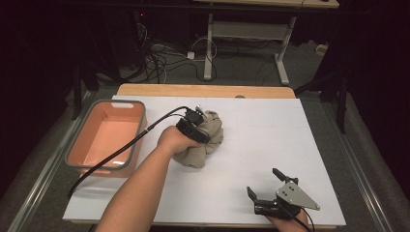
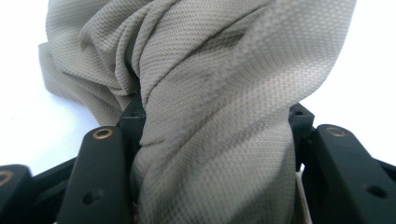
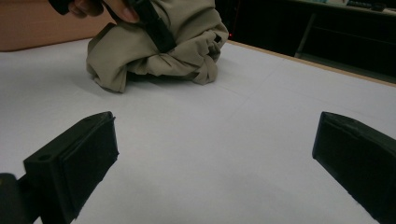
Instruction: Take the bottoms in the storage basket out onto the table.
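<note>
Centrally on the white-covered counter [image 1: 270, 140] lies the task's thing, a crumpled beige garment of fine-ribbed knit fabric [image 1: 208, 140], bunched into a rounded heap with deep folds and a loose flap spreading toward the person's side. Its weave reads as a small regular mesh in the left gripper view, where a thick twisted fold [image 2: 219, 140] rises between the two black jaws and fills the gap from pad to pad. The left hand-held gripper [image 1: 196, 124] is thus clamped on the garment, its jaws narrow around the fold, and it points down into the top of the heap. The right hand-held gripper [image 1: 265, 182] rests near the counter's near right edge, well apart from the garment, its jaws spread wide with nothing between them. Just left of the garment stands an orange rectangular plastic tub with a grey rim [image 1: 87, 135], beside the counter's left edge. The white covering leaves a strip of pale wood [image 1: 203, 90] bare along the far edge. Beyond it, the dim room shows grey carpet, tangled black cables [image 1: 159, 60] and the white legs of another desk [image 1: 209, 48].
</note>
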Tool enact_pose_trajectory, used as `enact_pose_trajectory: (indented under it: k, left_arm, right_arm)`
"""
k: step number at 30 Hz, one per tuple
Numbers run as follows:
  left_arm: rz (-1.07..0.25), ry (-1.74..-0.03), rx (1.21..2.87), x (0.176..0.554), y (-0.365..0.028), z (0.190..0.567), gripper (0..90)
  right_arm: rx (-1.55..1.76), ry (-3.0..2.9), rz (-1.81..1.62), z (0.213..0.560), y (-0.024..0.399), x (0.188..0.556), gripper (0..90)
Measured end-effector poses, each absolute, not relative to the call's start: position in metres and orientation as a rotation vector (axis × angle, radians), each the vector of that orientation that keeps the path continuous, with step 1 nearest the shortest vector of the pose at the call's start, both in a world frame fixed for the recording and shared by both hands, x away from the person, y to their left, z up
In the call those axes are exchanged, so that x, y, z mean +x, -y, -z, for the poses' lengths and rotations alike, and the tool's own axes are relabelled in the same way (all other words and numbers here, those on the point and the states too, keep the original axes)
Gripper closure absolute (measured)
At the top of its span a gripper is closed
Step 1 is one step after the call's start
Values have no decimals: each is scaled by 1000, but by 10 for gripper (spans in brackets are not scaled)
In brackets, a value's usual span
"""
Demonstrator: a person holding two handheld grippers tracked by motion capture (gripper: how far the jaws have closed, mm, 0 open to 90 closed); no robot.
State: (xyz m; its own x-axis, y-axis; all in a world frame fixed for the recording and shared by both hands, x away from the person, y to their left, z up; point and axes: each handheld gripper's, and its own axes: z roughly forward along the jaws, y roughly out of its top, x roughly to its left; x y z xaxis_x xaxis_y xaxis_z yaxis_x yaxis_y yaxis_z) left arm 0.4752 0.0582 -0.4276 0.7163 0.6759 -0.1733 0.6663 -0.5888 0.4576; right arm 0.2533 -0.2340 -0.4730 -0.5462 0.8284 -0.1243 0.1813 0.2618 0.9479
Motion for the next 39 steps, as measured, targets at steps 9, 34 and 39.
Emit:
enact_pose_trajectory:
  k: [9, 34, 39]
  left_arm:
    - [-78, -990, 2374, 473, -53, 443, 357]
    - [-150, -943, 2314, 461, -60, 452, 0]
    - [-174, -922, 2303, 454, -66, 446, 0]
  right_arm:
    - [904, -1902, -1308, 472, 234, 256, 8]
    - [920, -1903, -1303, 474, 233, 256, 7]
    - [921, -1902, -1307, 474, 233, 256, 8]
